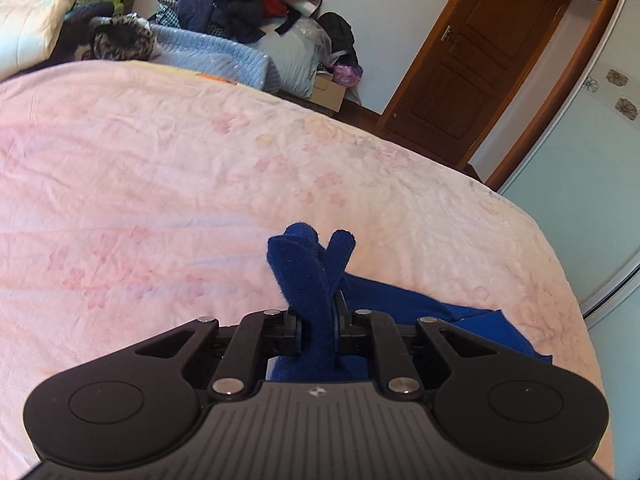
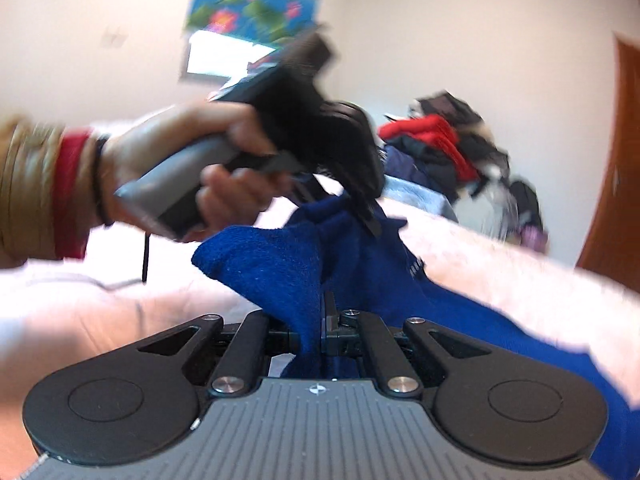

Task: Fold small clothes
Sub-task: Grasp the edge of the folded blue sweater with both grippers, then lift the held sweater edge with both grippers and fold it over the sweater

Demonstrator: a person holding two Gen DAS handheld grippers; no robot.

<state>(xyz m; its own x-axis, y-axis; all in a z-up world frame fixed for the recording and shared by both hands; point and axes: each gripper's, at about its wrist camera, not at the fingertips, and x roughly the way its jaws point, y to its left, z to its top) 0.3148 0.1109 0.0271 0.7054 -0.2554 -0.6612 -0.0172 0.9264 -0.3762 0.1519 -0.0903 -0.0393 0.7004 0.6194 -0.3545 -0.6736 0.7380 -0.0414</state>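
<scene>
A small dark blue fleece garment (image 1: pixel 420 312) lies on the pink bedsheet (image 1: pixel 160 180). My left gripper (image 1: pixel 318 320) is shut on a bunched edge of it, and folds of the cloth stick up above the jaws. My right gripper (image 2: pixel 322 320) is shut on another edge of the same blue garment (image 2: pixel 264 264), lifted off the bed. In the blurred right wrist view, the left gripper (image 2: pixel 370 220) and the hand holding it pinch the cloth further along, just beyond my right gripper.
A pile of clothes and bedding (image 1: pixel 224 4) sits beyond the bed's far edge, with a cardboard box (image 1: pixel 328 92) on the floor. A brown wooden door (image 1: pixel 480 52) stands at the right. A wardrobe panel (image 1: pixel 592 184) is close to the bed's right side.
</scene>
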